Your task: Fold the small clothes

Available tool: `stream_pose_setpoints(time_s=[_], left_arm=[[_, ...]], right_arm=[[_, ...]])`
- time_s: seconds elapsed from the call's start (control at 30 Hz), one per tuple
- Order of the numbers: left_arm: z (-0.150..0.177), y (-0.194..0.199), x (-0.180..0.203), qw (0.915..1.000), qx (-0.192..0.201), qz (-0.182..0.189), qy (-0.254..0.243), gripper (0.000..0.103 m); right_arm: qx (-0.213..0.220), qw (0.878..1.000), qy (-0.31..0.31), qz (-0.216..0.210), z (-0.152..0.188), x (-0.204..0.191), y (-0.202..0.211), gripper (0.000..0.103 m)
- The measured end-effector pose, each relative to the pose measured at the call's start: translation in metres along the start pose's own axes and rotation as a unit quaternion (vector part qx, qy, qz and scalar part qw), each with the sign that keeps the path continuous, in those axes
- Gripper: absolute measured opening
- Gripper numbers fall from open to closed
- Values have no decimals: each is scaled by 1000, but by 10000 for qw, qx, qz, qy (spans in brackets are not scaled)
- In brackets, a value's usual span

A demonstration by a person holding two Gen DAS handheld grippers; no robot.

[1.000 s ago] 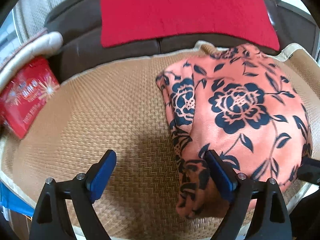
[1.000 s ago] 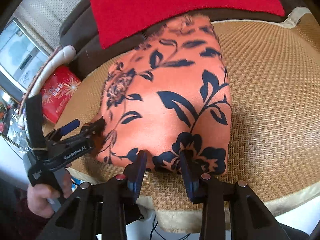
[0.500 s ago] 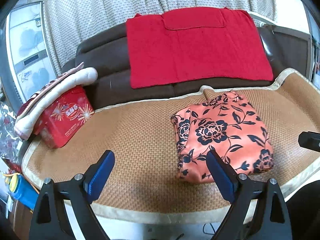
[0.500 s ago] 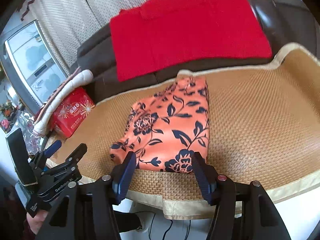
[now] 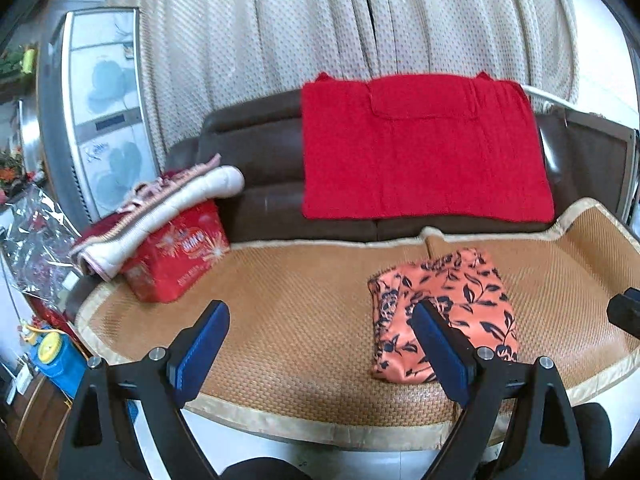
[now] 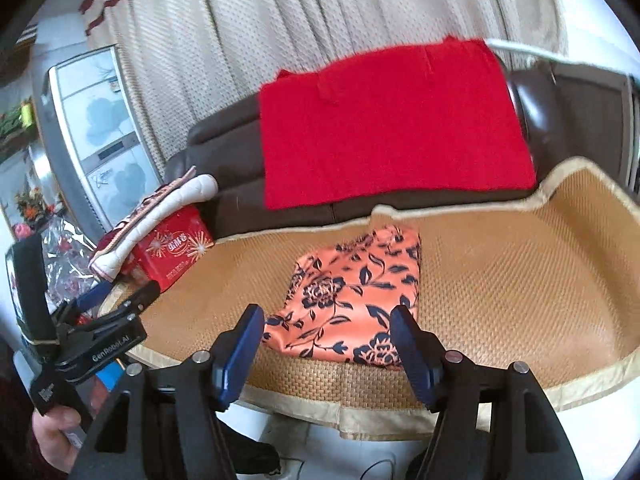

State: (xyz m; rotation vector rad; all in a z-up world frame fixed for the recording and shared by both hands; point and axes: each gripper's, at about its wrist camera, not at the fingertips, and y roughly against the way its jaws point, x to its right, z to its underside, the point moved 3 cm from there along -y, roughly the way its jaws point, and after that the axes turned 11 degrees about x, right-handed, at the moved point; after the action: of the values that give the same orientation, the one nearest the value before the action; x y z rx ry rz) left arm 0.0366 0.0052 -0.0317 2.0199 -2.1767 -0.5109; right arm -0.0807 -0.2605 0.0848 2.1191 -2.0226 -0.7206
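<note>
A folded orange garment with dark blue flowers (image 5: 444, 312) (image 6: 352, 292) lies flat on the woven mat (image 5: 300, 320) (image 6: 500, 280), near its front edge. My left gripper (image 5: 319, 308) is open and empty, held above and in front of the mat, to the left of the garment. My right gripper (image 6: 327, 314) hovers in front of the garment's near edge; its jaws are opening and nothing is between them. A hand (image 6: 52, 428) holds the left gripper (image 6: 124, 292) at the lower left of the right wrist view.
A red cloth (image 5: 420, 148) hangs over the brown sofa back (image 5: 248, 152). A red box (image 5: 176, 256) with a rolled white quilted cloth (image 5: 168, 208) on top stands at the mat's left end. A cabinet (image 5: 104, 120) and curtain (image 5: 320, 20) stand behind.
Both grippers have drawn back and risen away from the garment, which stays folded on the mat. The right jaws have widened and left the garment's near edge.
</note>
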Motion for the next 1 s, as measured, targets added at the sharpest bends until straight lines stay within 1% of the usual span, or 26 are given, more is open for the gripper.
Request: stream_pose_setpoints(time_s=[0.07, 0.27, 0.53, 0.6, 0.63, 0.73, 1.0], left_arm=[[-7, 9, -3, 10000, 77, -43, 5, 93], [-21, 28, -7, 9997, 197, -105, 53, 93], [-36, 45, -18, 9987, 351, -339, 169, 94], [-39, 48, -21, 9982, 388, -431, 172, 96], [-41, 50, -22, 9979, 407, -482, 169, 100], [-45, 56, -26, 9968, 506, -596, 184, 101], [-52, 70, -27, 9966, 602, -540, 127, 101]], right_arm=[[113, 9999, 92, -12, -4, -8, 9, 70], [249, 9995, 185, -79, -11, -19, 27, 70], [248, 9993, 240, -120, -12, -23, 35, 70], [251, 9993, 203, -164, -13, -24, 37, 70], [256, 9994, 177, -182, -13, -25, 38, 70], [271, 9993, 171, -197, -15, -27, 39, 70], [218, 9993, 75, -281, -14, -35, 45, 70]])
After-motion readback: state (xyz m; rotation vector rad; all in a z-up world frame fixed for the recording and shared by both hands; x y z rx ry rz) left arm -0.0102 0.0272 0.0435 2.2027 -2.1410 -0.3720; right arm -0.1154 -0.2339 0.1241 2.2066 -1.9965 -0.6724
